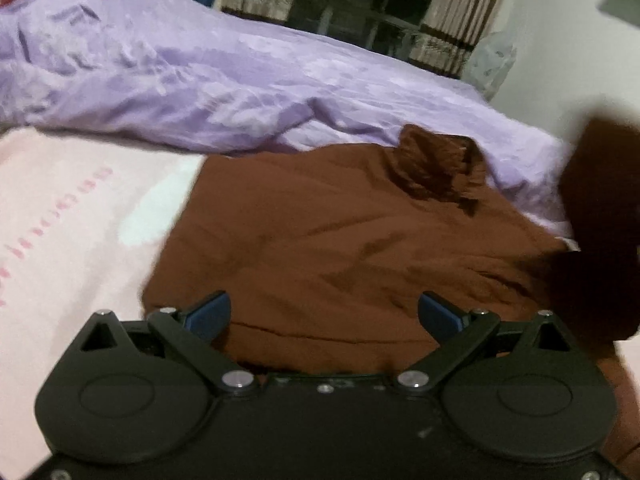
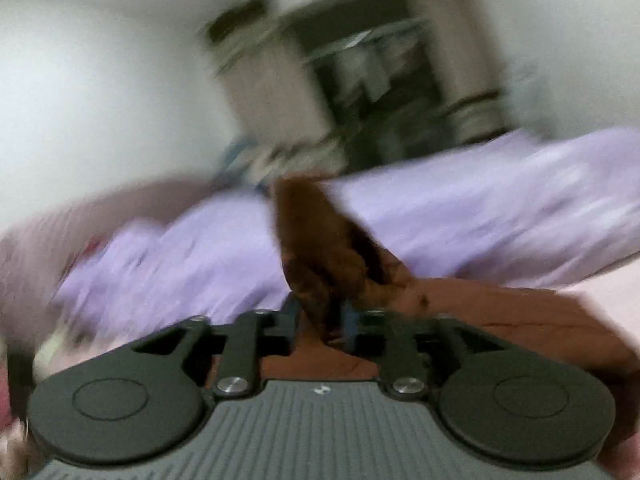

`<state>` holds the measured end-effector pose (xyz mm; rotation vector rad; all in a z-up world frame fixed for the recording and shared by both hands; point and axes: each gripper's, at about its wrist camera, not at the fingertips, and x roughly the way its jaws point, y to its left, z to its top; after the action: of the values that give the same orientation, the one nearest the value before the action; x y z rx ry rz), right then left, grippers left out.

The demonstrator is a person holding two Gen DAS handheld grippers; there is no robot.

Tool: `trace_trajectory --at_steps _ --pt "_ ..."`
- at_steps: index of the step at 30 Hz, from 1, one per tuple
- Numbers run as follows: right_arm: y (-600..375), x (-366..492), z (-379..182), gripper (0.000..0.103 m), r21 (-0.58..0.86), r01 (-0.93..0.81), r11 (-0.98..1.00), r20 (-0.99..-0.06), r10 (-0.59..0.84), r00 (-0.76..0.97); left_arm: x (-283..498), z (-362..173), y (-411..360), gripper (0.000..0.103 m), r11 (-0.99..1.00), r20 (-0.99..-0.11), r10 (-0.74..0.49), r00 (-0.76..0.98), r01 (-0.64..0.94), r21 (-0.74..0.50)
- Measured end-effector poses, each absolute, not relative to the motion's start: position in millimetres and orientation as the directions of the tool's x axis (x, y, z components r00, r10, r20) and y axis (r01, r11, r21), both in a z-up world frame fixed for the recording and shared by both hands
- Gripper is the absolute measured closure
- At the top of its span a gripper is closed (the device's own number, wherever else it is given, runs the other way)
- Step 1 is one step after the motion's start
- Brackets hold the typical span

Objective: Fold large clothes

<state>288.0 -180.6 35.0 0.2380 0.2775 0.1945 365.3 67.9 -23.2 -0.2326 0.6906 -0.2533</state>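
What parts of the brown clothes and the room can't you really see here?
- Brown garment: its near edge is hidden behind the left gripper in the left wrist view.
- Dark brown patch: blurred, cut off by the right edge.
- Shelves: smeared by motion blur in the right wrist view.

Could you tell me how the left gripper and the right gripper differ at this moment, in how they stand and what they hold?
The left gripper is open, its blue pads wide apart; the right gripper is shut on the brown garment. The left holds nothing and sits over the flat-lying cloth; the right has a bunched fold of it raised. The left view is fairly sharp; the right is motion-blurred. Both face the purple quilt.
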Motion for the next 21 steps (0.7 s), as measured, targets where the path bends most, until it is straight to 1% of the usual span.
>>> trace_trajectory --at_steps 1,3,5,7,8,11,13,14,16,17,18,19,20,21 --pt "-159 296 23 0.056 0.209 -0.163 0.964 -0.304 0.222 0.927 365 -22 67 0.002 0.929 -0.591 -0.342 0.731 0.169 -0.329" --pt "-142 301 11 0.056 0.149 -0.166 0.975 -0.349 0.209 0.913 364 -22 65 0.002 0.901 -0.580 -0.403 0.708 0.196 -0.388" --pt "-152 298 8 0.051 0.190 -0.177 0.966 -0.357 0.236 0.904 368 -23 62 0.002 0.868 -0.571 -0.464 0.677 0.218 -0.447" --pt "-169 288 7 0.043 0.249 -0.146 0.957 -0.357 0.231 0.905 374 -28 55 0.003 0.845 -0.571 -0.501 0.650 0.224 -0.486" --pt "-186 285 10 0.042 0.270 -0.098 0.958 -0.359 0.194 0.913 379 -32 49 0.003 0.835 -0.574 -0.514 0.637 0.220 -0.504" --pt "-241 276 3 0.041 0.299 0.052 0.953 -0.380 0.069 0.923 396 -42 29 0.012 0.795 -0.573 -0.565 0.594 0.206 -0.570" --pt "-271 272 -4 0.040 0.322 0.129 0.938 -0.402 0.012 0.916 408 -46 17 0.015 0.782 -0.578 -0.576 0.579 0.184 -0.595" --pt "-281 268 -12 0.040 0.337 0.156 0.928 -0.412 -0.003 0.911 414 -48 11 0.019 0.782 -0.586 -0.574 0.572 0.169 -0.600" --pt "-300 266 -24 0.039 0.373 0.201 0.906 -0.437 -0.019 0.899 424 -53 0 0.030 0.779 -0.599 -0.572 0.560 0.144 -0.610" --pt "-305 267 -31 0.039 0.387 0.217 0.896 -0.448 -0.023 0.894 429 -56 -5 0.049 0.772 -0.598 -0.581 0.552 0.141 -0.620" --pt "-309 267 -38 0.039 0.402 0.232 0.886 -0.459 -0.024 0.888 433 -58 -6 0.073 0.770 -0.602 -0.586 0.542 0.140 -0.622" --pt "-314 268 -45 0.039 0.416 0.240 0.877 -0.468 -0.020 0.883 435 -58 -10 0.083 0.769 -0.608 -0.591 0.531 0.142 -0.623" --pt "-317 268 -53 0.039 0.433 0.247 0.867 -0.475 -0.014 0.880 436 -56 -13 0.087 0.764 -0.604 -0.600 0.525 0.152 -0.627" --pt "-319 269 -57 0.041 0.444 0.253 0.860 -0.479 -0.011 0.878 432 -52 -12 0.089 0.760 -0.585 -0.606 0.539 0.174 -0.627"
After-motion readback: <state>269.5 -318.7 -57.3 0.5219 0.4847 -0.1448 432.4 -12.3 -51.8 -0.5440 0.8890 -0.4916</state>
